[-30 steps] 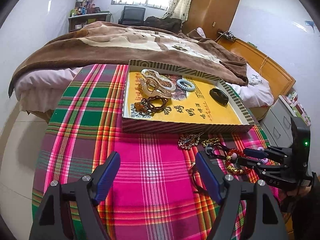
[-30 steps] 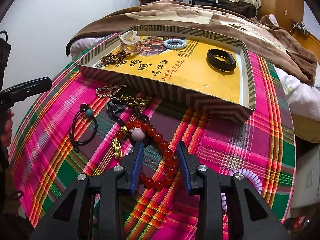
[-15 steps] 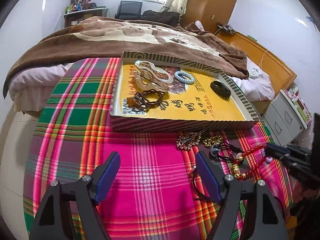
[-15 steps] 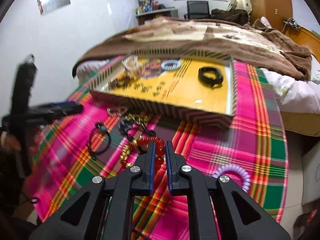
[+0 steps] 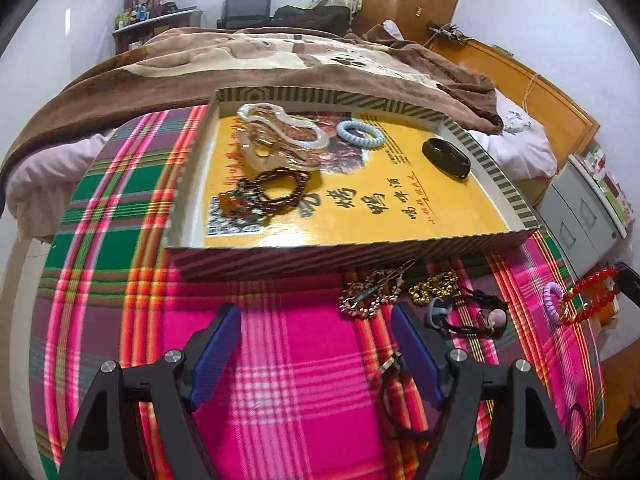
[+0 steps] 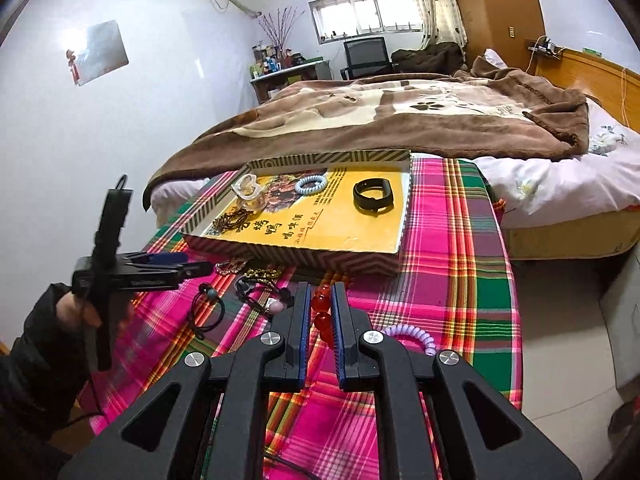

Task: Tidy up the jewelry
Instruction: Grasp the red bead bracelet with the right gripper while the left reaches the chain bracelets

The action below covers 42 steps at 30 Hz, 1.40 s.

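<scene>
My right gripper (image 6: pixel 321 308) is shut on a red bead bracelet (image 6: pixel 321 312), whose beads show between the blue pads. In the left wrist view the bracelet (image 5: pixel 592 296) hangs above the cloth at the far right edge. The left gripper (image 5: pixel 316 320) stands open over the pink plaid cloth, with nothing between its fingers. From the right wrist it is seen side-on at the left (image 6: pixel 196 264). A striped tray (image 5: pixel 360 252) with a yellow floor holds a clear hair claw (image 5: pixel 280 136), a blue coil tie (image 5: pixel 360 134), a black band (image 5: pixel 446 158) and a brown bead bracelet (image 5: pixel 272 192).
In front of the tray lie a metal clip (image 5: pixel 372 296), a gold chain (image 5: pixel 434 288), a black beaded hair tie (image 5: pixel 472 316), another black tie (image 6: pixel 208 312) and a purple coil tie (image 6: pixel 416 336). A bed with a brown blanket (image 6: pixel 400 120) stands behind the table. A grey cabinet (image 5: pixel 588 216) is right.
The right gripper closed on the red bead bracelet and lifted it off the cloth. My left gripper moved forward and down toward the tray, still open.
</scene>
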Each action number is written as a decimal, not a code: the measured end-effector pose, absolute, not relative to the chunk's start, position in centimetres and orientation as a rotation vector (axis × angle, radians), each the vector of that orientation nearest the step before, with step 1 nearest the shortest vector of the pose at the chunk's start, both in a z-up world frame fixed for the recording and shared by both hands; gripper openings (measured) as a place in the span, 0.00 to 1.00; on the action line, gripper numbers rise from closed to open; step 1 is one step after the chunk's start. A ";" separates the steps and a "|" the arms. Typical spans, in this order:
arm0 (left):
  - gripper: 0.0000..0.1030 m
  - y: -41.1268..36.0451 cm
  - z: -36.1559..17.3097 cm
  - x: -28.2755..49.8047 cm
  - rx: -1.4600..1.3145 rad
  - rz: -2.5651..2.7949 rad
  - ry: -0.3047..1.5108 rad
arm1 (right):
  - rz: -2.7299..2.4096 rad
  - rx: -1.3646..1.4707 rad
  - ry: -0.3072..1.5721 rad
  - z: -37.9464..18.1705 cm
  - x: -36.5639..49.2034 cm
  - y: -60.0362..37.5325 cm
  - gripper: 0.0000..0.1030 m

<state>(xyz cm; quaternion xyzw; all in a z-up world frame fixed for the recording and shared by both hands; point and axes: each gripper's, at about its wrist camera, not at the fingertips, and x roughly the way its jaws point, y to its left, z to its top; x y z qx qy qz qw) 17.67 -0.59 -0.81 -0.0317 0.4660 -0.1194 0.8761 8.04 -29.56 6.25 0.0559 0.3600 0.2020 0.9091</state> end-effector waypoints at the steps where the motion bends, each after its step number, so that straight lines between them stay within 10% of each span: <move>1: 0.75 -0.8 -1.0 17.8 -0.066 -0.256 0.977 | 0.419 0.116 0.742 6.2 8.0 -29.6 0.10; 21: 0.46 -4.2 -1.5 18.7 0.088 -0.234 0.981 | 0.468 0.149 0.740 5.1 8.4 -29.1 0.10; 25: 0.24 -4.8 -1.3 18.3 0.102 -0.268 0.977 | 0.467 0.159 0.738 5.1 8.5 -29.2 0.10; 42: 0.23 -3.6 0.6 16.5 0.025 -0.308 0.939 | 0.459 0.184 0.728 5.1 8.6 -29.7 0.10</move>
